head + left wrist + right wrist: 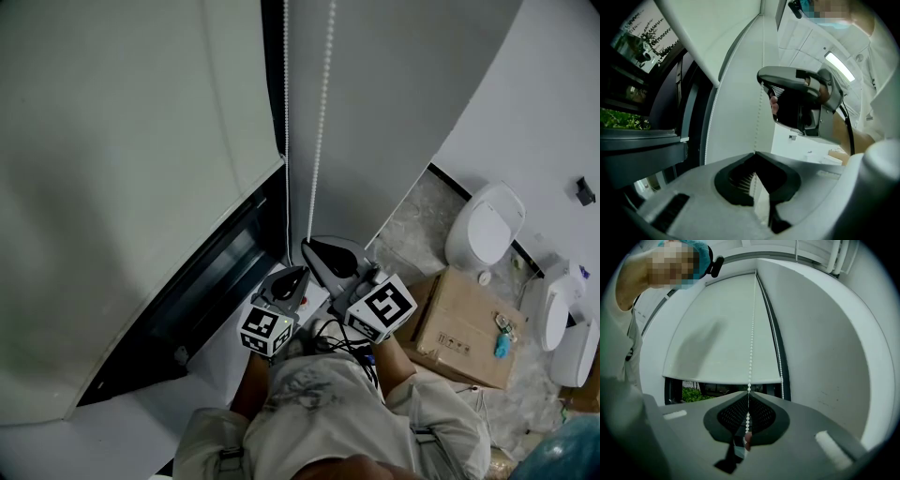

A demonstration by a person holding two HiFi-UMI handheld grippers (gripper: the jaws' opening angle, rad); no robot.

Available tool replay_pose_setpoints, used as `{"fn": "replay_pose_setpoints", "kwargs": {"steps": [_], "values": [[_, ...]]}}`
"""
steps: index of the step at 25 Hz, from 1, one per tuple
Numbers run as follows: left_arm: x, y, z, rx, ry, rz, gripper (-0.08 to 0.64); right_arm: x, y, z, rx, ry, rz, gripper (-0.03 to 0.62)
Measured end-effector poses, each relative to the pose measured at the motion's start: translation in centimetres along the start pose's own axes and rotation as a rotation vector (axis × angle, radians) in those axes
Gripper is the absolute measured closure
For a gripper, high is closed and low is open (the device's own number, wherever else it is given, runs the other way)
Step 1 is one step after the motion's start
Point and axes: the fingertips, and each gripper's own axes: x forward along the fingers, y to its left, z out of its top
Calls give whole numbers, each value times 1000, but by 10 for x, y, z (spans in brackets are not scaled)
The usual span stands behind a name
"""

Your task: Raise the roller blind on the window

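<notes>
The white roller blind hangs over most of the window, its bottom bar just above a strip of glass with greenery behind it. Two strands of white bead chain hang at its right side. My right gripper is shut on the right strand, with beads running down between its pads. My left gripper sits just below it, also shut on that strand, which runs from the right gripper into the left jaws. The other strand hangs free beside the frame.
The dark window frame and sill run under the blind on the left. A cardboard box stands on the floor at the right, with white ceramic fixtures behind it along the wall. The white wall lies right of the chains.
</notes>
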Motion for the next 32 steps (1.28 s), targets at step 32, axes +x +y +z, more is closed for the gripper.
{"fn": "replay_pose_setpoints", "kwargs": {"steps": [32], "values": [[-22, -7, -47, -13, 97, -19, 540, -14, 18, -56, 48, 75, -22, 580]]}}
